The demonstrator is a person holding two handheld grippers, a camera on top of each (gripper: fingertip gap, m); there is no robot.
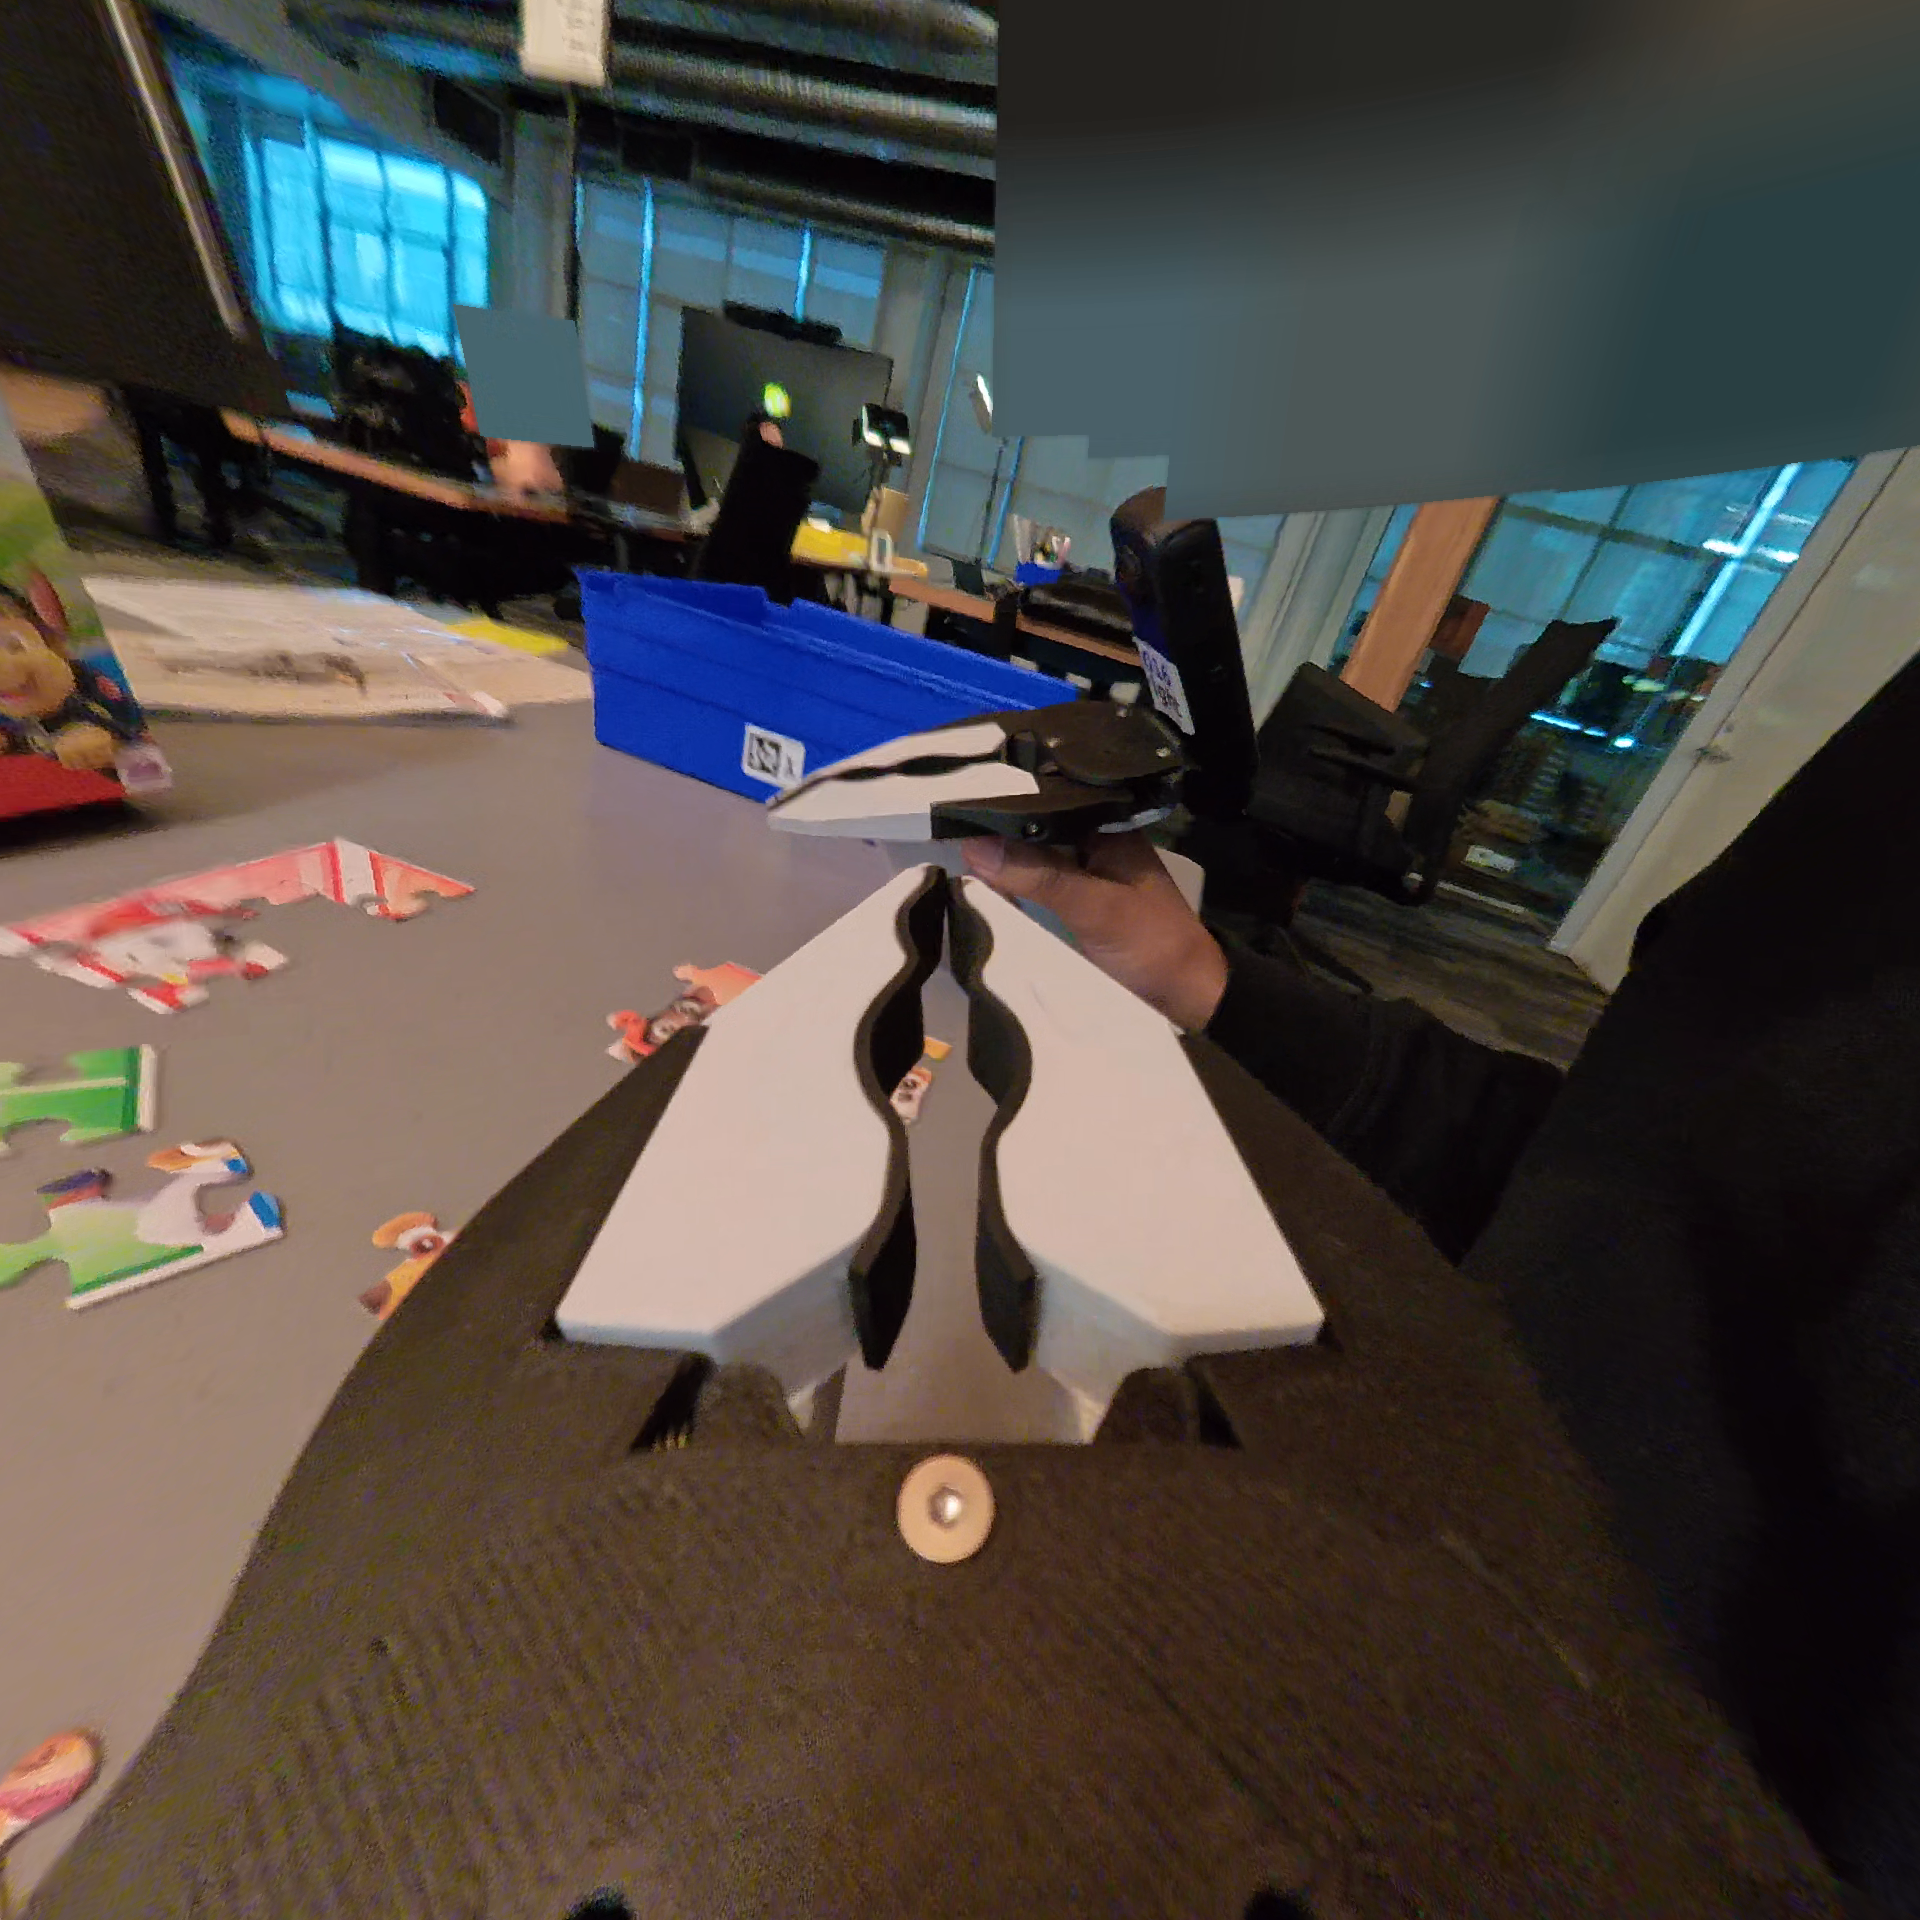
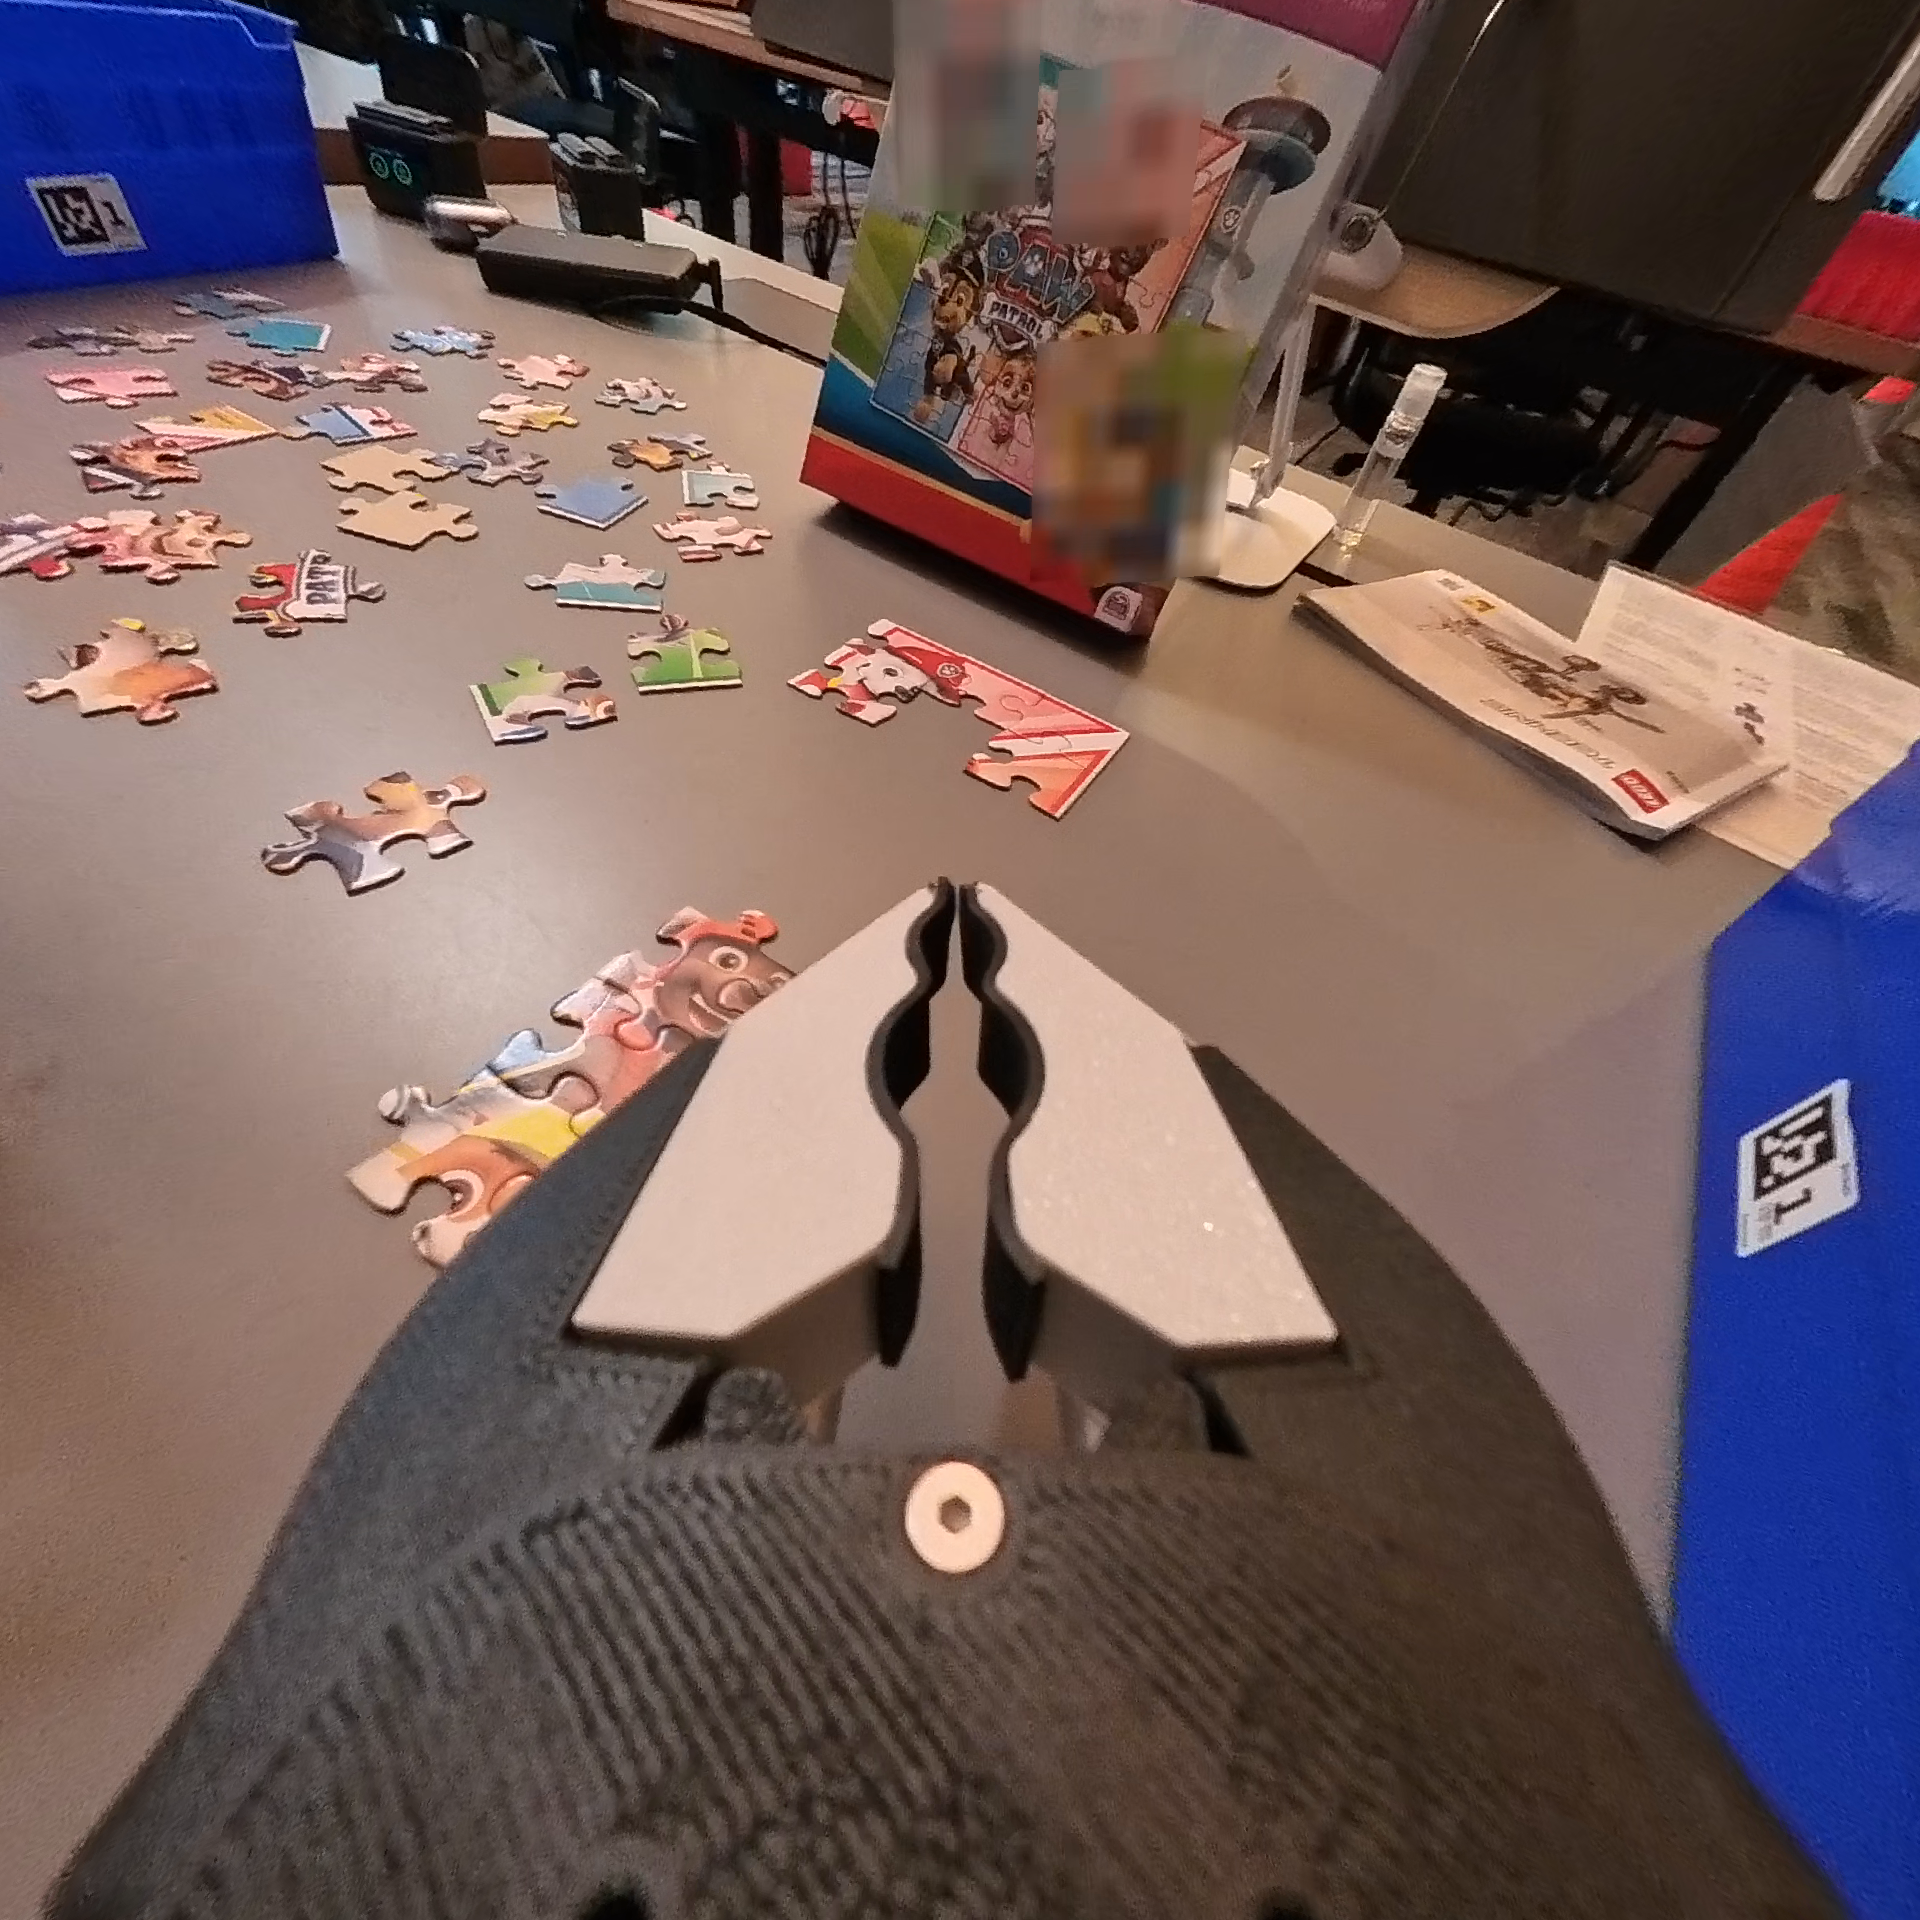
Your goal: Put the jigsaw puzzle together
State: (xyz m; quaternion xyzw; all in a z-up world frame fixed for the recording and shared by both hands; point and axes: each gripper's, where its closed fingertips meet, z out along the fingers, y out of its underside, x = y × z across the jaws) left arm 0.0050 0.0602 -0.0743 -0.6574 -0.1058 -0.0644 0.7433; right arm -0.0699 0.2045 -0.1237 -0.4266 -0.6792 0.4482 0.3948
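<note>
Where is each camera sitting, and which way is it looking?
Left wrist view: sits on the left tongs, shut with nothing between them, above the grey table. It looks toward the blue bin and the office; a hand holds the right tongs.
Right wrist view: sits on the right tongs, shut with nothing between them, looking across loose puzzle pieces to the puzzle box. No hand shows.
Shared: the table, a red joined puzzle section, the booklet.

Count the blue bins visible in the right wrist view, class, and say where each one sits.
2: one blue bin at the table's far left corner, another close by at the right edge. More may lie outside the view.
</note>
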